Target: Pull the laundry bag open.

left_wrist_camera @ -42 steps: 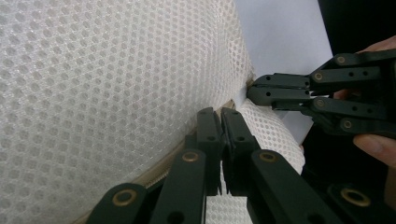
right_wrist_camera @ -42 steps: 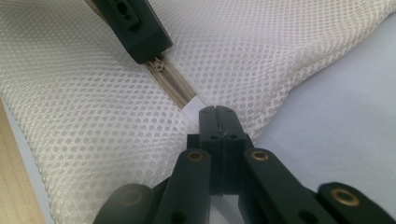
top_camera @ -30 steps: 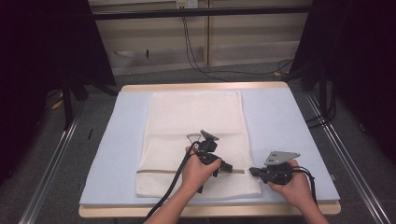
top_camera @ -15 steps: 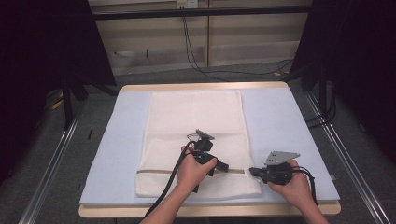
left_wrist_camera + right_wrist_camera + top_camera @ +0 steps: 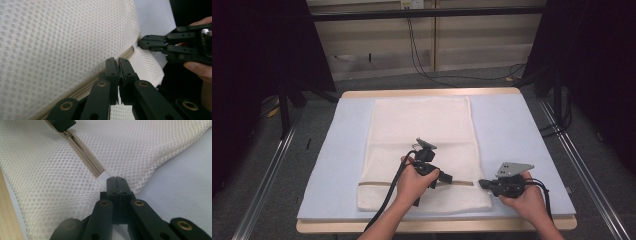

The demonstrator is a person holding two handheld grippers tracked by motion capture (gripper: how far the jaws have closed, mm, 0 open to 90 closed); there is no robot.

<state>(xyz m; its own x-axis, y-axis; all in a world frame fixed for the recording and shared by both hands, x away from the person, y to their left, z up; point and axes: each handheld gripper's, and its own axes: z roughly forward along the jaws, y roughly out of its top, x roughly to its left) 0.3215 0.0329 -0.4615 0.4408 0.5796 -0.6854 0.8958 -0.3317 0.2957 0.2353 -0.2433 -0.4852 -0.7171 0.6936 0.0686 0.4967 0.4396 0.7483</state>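
risk noted first: the right hand-held gripper (image 5: pixel 117 180) was closed at the end of the zipper (image 5: pixel 85 157), its jaws pinched together on what looked like the small white fabric tab at the mesh bag's (image 5: pixel 422 135) edge. that bite looked thin; if the other hand pulled the slider along the zipper, the tab could slide out of the jaws, and the bag would then bunch and drag across the worktop (image 5: pixel 512 130) instead of opening or closing. the left hand-held gripper (image 5: pixel 118 62) was closed too, jaws pressed flat together right over the zipper line; whether it pinched the slider pull or merely sat above it could not be told, since the jaws hid that spot. in the right gripper view a dark tip sat on the zipper's slider farther along, so a grip there seemed likely. a weak hold on so small a pull could slip off under a sideways tug, and a pull off the zipper's line could jam mesh in the teeth.

appearance of the bag: white honeycomb mesh, soft, lying flat on the pale blue pad of the worktop, long side running away from the person. the beige zipper crossed it near the near edge, between the two hands. the mesh puckered up slightly beside the right gripper's jaws. the far part of the bag lay smooth and undisturbed.
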